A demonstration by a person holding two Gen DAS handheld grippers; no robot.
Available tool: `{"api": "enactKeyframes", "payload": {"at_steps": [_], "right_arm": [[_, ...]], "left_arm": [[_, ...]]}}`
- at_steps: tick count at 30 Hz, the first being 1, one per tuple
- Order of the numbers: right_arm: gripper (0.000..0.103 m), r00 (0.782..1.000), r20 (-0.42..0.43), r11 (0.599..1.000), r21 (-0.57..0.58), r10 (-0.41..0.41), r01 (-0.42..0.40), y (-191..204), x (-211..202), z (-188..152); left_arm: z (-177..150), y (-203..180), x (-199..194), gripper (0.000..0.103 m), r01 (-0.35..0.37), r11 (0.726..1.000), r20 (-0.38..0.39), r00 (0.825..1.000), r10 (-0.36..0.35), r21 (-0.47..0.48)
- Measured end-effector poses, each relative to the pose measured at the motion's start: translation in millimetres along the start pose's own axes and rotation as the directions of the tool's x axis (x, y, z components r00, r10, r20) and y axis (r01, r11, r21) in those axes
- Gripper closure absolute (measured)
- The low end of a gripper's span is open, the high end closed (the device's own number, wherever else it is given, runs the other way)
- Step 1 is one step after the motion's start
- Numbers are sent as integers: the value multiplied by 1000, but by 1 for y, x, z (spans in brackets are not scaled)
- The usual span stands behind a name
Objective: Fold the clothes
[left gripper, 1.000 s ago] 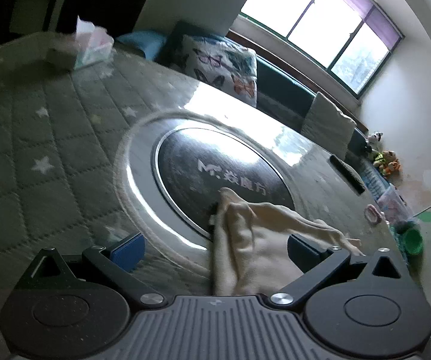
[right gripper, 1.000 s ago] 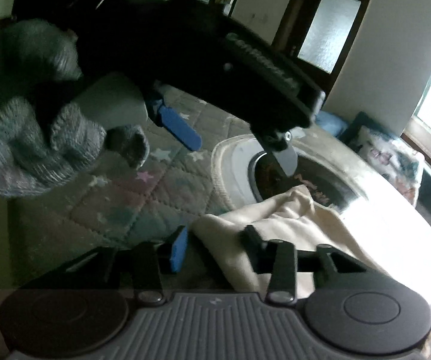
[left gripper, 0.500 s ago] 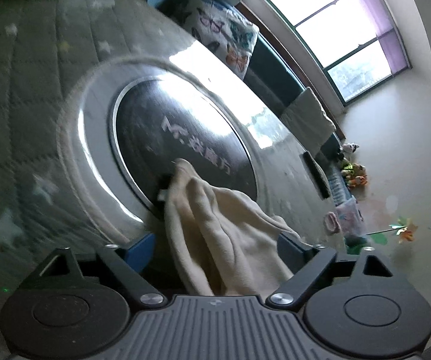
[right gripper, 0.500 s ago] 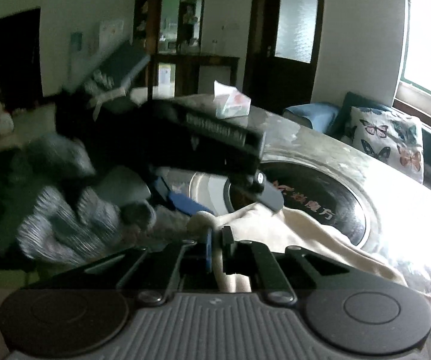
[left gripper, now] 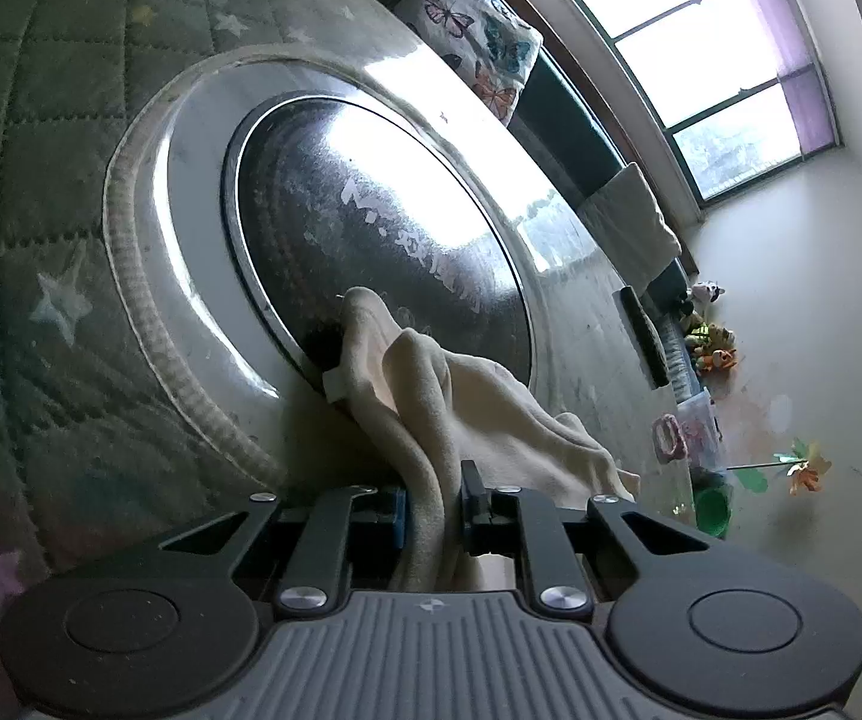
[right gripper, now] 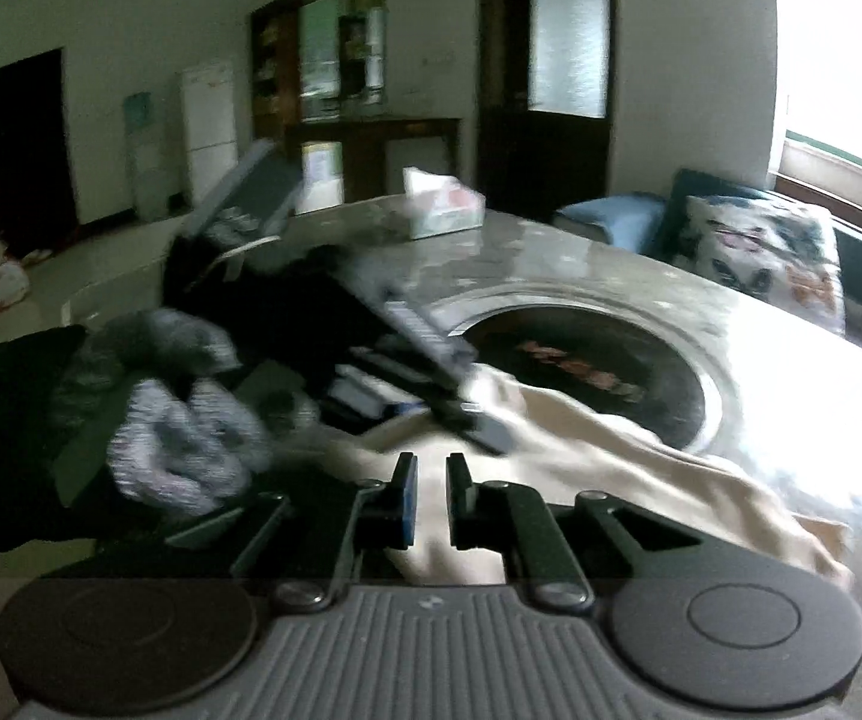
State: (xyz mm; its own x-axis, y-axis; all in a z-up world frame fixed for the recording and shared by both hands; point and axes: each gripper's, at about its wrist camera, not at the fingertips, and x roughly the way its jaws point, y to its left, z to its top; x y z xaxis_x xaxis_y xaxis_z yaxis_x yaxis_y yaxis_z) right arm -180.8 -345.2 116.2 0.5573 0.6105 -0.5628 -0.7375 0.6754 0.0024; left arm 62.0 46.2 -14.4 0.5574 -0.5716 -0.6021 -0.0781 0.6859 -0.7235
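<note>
Left wrist view: my left gripper [left gripper: 434, 507] had just been closing, jaws narrowed onto a fold of the cream garment [left gripper: 431, 414], pinched between the pads. Garment's long axis ran from my jaws away toward the dark round inset [left gripper: 371, 228] of the table [left gripper: 587, 312], its far tip lying on the inset's rim. Right wrist view, blurred: my right gripper [right gripper: 429, 501] was clamped on the same cloth's near edge. White lettering on the inset: unreadable. A gloved hand [right gripper: 179, 438] carried the left gripper.

Both tools [left gripper: 434, 501] [right gripper: 429, 495] clamped, jaws narrow
</note>
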Motion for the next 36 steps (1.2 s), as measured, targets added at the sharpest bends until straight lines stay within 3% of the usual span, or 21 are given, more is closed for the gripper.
{"api": "enactKeyframes", "payload": {"at_steps": [3,8,18,20,22,30,32,36], "right_arm": [[95,994,-2,994,34,-106,106,-27,-6,-6],[94,961,-47,952,132,-273,276,-75,-6,-16],[93,913,-125,838,364,-389,406,-153,0,-47],[83,904,-129,817,389,-408,425,-162,-4,-54],[74,901,-133,803,414,-412,428,-167,-5,-59],[75,936,-110,765,548,-336,339,-181,-4,-72],[87,944,-106,760,567,-314,316,-181,-4,-71],[95,946,-89,768,563,-311,306,-176,-7,-67]], "left_arm": [[0,1,1,86,2,1000,1,1000,-2,0],[-1,3,0,86,6,1000,-1,1000,-6,0],[-1,-1,-1,86,-6,1000,-2,1000,6,18],[-1,-2,-1,86,-10,1000,-2,1000,10,23],[-1,-3,0,86,-14,1000,-2,1000,14,27],[-2,-7,1,86,-30,998,1,1000,30,46],[-2,-10,0,86,-39,997,7,999,39,59],[-2,-21,-3,86,-42,994,24,999,40,99]]}}
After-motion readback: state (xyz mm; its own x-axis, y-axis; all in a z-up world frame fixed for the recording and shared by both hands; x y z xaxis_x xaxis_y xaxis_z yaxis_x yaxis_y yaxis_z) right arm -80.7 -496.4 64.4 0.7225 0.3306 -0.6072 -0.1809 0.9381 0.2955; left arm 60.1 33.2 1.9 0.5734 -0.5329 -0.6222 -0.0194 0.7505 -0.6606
